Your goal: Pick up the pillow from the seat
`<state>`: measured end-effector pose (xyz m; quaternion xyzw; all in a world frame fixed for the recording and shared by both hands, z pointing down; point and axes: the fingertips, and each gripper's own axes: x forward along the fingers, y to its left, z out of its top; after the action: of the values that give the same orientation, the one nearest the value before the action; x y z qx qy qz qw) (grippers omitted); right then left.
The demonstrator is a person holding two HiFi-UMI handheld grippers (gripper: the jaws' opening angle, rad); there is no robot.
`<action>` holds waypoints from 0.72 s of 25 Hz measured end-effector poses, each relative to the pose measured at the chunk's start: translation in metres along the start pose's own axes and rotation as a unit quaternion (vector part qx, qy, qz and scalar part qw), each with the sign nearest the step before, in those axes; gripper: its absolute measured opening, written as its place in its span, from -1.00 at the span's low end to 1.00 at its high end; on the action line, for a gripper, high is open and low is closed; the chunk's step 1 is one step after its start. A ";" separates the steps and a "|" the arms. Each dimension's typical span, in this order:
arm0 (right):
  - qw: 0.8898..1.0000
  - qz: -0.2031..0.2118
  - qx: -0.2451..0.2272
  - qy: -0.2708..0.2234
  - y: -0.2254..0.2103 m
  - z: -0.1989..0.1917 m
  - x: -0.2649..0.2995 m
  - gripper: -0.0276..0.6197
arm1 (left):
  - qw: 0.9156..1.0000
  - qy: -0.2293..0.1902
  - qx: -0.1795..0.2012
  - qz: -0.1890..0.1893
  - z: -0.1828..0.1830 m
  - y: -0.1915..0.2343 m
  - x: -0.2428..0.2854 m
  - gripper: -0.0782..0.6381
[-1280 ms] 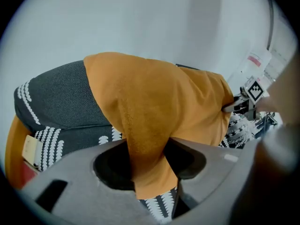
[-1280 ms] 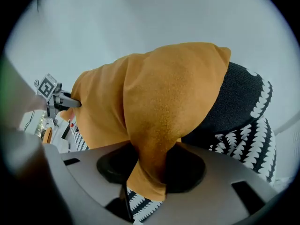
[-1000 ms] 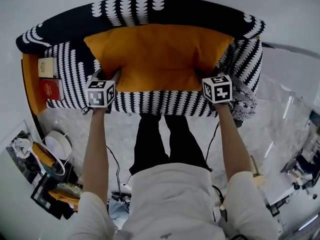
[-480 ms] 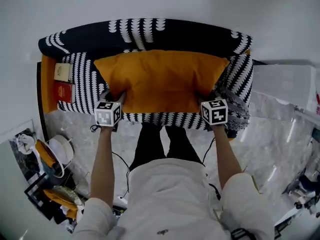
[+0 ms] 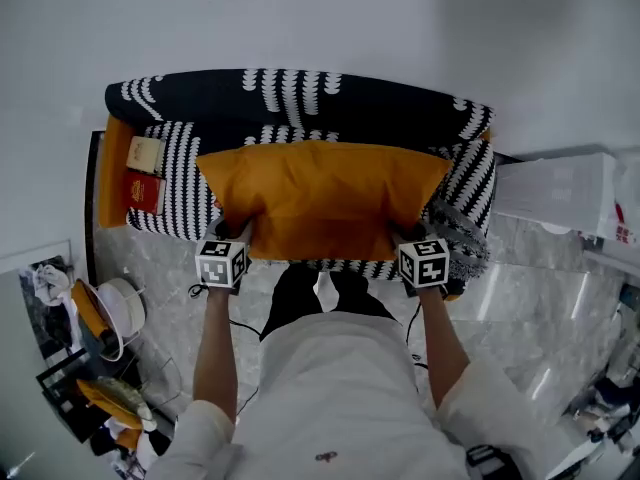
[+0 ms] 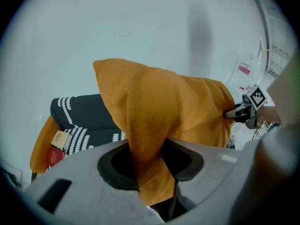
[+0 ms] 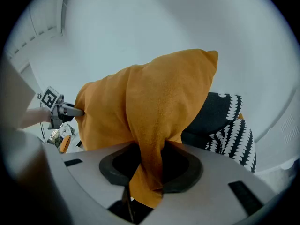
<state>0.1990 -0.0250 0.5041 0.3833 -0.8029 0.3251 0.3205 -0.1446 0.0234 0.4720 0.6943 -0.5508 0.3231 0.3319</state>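
Note:
A large orange pillow (image 5: 322,196) hangs in the air in front of the black-and-white patterned sofa (image 5: 290,98), lifted off its seat. My left gripper (image 5: 232,243) is shut on the pillow's near left corner; in the left gripper view the orange fabric (image 6: 145,144) is pinched between the jaws. My right gripper (image 5: 412,240) still tightens its jaws on the near right corner, and the right gripper view shows the fabric (image 7: 152,158) squeezed between them. Each gripper view shows the other gripper (image 6: 243,111) (image 7: 61,109) at the pillow's far side.
Two small boxes, one cream (image 5: 146,155) and one red (image 5: 142,192), lie on the sofa's left end beside an orange side cushion (image 5: 112,168). A grey knitted throw (image 5: 462,240) hangs off the sofa's right end. Clutter and a round white object (image 5: 118,303) sit on the floor at left.
The pillow has come up off the seat and toward me, held at both near corners. Both grippers have drawn back and up; the sofa now appears farther away.

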 end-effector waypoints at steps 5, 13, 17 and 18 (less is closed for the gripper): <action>1.000 -0.010 0.006 -0.014 0.017 -0.001 -0.022 -0.51 | 1.000 -0.014 0.005 -0.004 0.000 0.000 -0.022 -0.34; 0.997 -0.055 0.009 -0.052 0.061 0.003 -0.047 -0.52 | 0.998 -0.054 0.036 -0.020 0.005 0.021 -0.056 -0.35; 0.995 -0.074 0.010 -0.070 0.100 0.000 -0.060 -0.52 | 0.996 -0.074 0.044 -0.032 -0.004 0.041 -0.085 -0.36; 0.994 -0.078 0.010 -0.075 0.112 -0.001 -0.063 -0.52 | 0.995 -0.081 0.049 -0.034 -0.007 0.047 -0.094 -0.35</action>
<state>0.1384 0.0566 0.4259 0.4710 -0.7891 0.2777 0.2799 -0.2089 0.0727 0.4042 0.7516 -0.5356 0.2814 0.2628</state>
